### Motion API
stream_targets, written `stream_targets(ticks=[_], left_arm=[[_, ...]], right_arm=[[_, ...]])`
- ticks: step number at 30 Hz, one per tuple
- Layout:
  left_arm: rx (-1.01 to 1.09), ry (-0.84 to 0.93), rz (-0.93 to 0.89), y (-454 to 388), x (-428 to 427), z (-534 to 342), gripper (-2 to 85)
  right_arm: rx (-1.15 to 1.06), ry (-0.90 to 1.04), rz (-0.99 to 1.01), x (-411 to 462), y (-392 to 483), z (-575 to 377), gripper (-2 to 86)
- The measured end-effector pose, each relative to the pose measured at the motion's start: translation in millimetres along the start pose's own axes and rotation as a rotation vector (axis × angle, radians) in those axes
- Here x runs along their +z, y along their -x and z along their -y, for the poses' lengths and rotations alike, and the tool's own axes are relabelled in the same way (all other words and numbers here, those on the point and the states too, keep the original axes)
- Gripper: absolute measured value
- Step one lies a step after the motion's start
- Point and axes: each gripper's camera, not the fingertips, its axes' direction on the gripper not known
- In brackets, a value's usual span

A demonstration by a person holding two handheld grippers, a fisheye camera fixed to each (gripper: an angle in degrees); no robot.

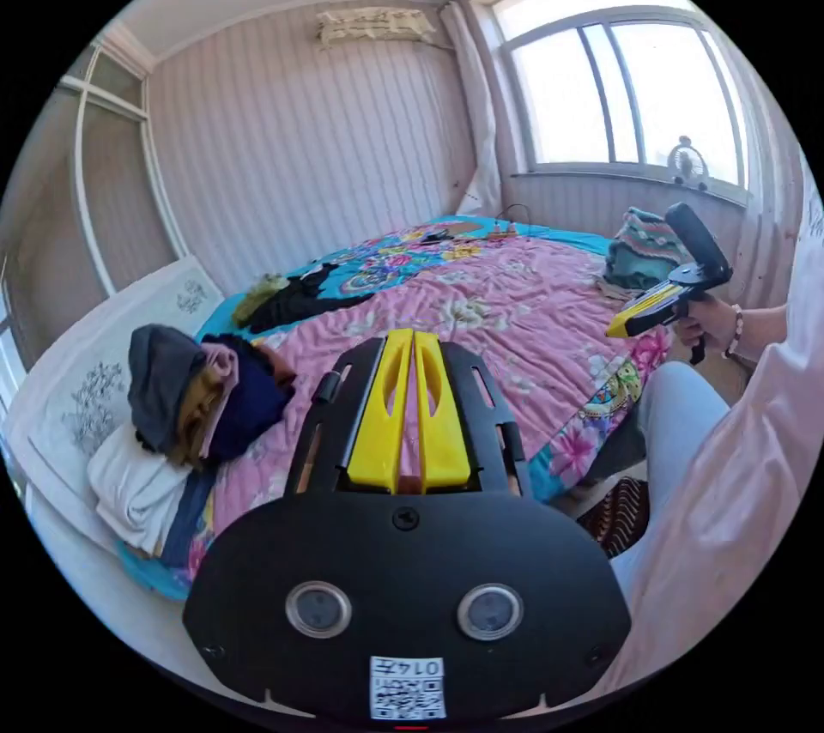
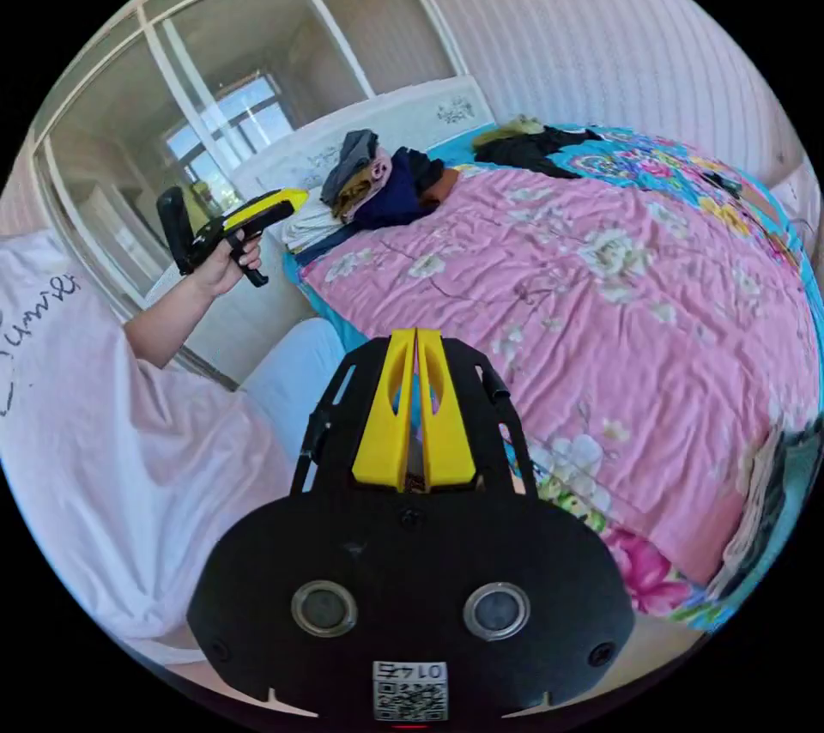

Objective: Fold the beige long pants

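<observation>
Both grippers, left (image 1: 414, 336) and right (image 2: 416, 336), had fingers pressed together, holding nothing. The clothes pile (image 1: 202, 402) lay past the left fingers, nearer them; I could not pick out the pants.

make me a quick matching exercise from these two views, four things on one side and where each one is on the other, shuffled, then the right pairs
Things:
1. pile of folded clothes
2. dark garment
3. small fan
4. right gripper

Places:
A. on the window sill
B. lying flat near the wall side of the bed
C. held in a hand off the bed's edge
D. stacked by the white headboard

Pairs: 1-D, 2-B, 3-A, 4-C
</observation>
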Motion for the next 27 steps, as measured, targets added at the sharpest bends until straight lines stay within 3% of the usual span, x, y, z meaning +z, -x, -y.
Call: stream_targets(ticks=[3, 7, 11, 18, 21, 25, 27], left_arm=[[-0.152, 0.002, 0.097, 62, -35, -35, 3.8], [-0.301, 0.033, 0.095, 137, -63, -71, 7.9], [-0.375, 0.109, 0.195, 216, -89, -106, 11.1], [-0.453, 0.122, 0.262, 323, -133, -144, 4.7], [-0.508, 0.098, 0.277, 361, -148, -159, 2.5], [-0.563, 0.092, 0.244, 402, -161, -175, -0.4], [-0.578, 0.087, 0.244, 428, -169, -183, -0.7]], right_arm=[[-0.18, 0.096, -0.025, 66, 49, 60, -0.4], [-0.275, 0.129, 0.02, 134, 91, 123, 1.4], [-0.366, 0.13, 0.08, 211, 135, 187, 9.7], [-0.639, 0.166, 0.086, 358, 231, 271, 9.9], [-0.656, 0.185, 0.086, 417, 263, 297, 10.2], [-0.632, 0.256, 0.167, 483, 288, 318, 1.8], [-0.588, 0.295, 0.217, 524, 297, 326, 4.0]])
